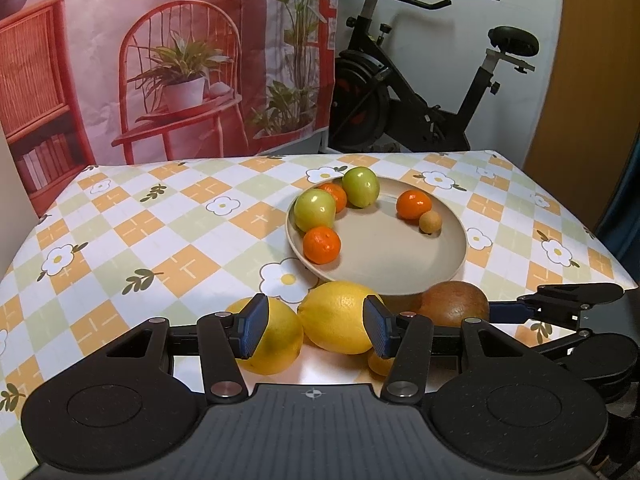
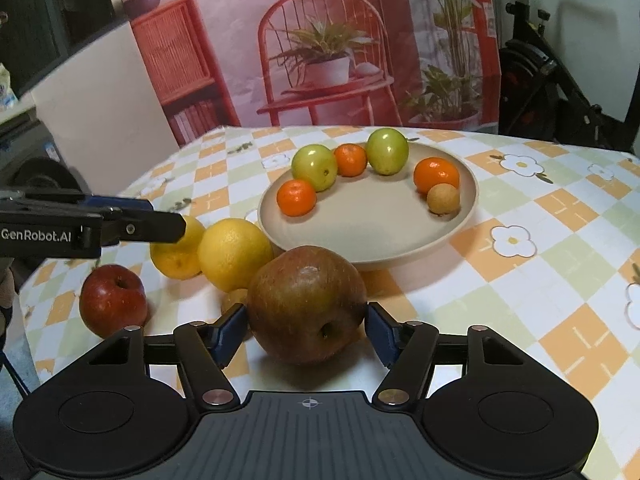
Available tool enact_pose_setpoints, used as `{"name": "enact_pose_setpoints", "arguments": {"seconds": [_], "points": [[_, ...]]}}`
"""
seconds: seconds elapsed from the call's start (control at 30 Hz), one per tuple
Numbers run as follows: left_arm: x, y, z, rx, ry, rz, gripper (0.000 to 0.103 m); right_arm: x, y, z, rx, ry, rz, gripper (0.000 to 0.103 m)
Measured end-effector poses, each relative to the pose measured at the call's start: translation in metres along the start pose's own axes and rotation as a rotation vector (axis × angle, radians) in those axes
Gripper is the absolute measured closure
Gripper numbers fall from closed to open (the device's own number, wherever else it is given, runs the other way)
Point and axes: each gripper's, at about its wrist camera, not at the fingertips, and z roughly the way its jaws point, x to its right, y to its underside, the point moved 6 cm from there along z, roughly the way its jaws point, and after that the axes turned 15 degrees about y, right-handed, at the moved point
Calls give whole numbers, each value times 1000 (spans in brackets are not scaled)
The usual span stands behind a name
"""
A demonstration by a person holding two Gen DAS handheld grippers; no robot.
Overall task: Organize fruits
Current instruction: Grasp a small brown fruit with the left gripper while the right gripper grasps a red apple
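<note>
A beige plate (image 1: 400, 264) (image 2: 400, 248) holds two green fruits (image 2: 314, 166), three tangerines (image 2: 296, 198) and a small tan ball-shaped fruit (image 2: 443, 199). In front of the plate lie two yellow citrus fruits (image 1: 340, 316) (image 2: 234, 252), a brown russet fruit (image 2: 308, 304) (image 1: 454, 304) and a red apple (image 2: 112, 300). My right gripper (image 2: 306, 332) is shut on the brown fruit, which rests on the cloth, with a pad at each side. My left gripper (image 1: 316, 328) is open just short of the two yellow fruits, pressing on neither.
The table wears a checked flower cloth (image 1: 160, 232), its edges close at the left and right. A small tan fruit (image 2: 236, 298) lies half hidden behind the brown one. A printed backdrop (image 1: 180, 60) and an exercise bike (image 1: 420, 92) stand behind the table.
</note>
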Motion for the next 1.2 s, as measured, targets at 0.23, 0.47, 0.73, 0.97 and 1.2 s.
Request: {"name": "enact_pose_setpoints", "arguments": {"seconds": [0.23,0.47,0.73,0.97,1.2], "points": [[3,2,-2,7,19,-9,48,10,1,-14,-36,58,-35,43],[9,7,1,-4,61,-14,49,17,4,-23,-61,103,-80,43],[3,13,4,-20,64,-45,52,9,1,-21,5,128,-110,43],[5,15,6,-26,72,-47,52,12,2,-19,64,115,-74,43],[7,23,15,-69,113,-69,57,16,5,-20,96,97,-43,43]]}}
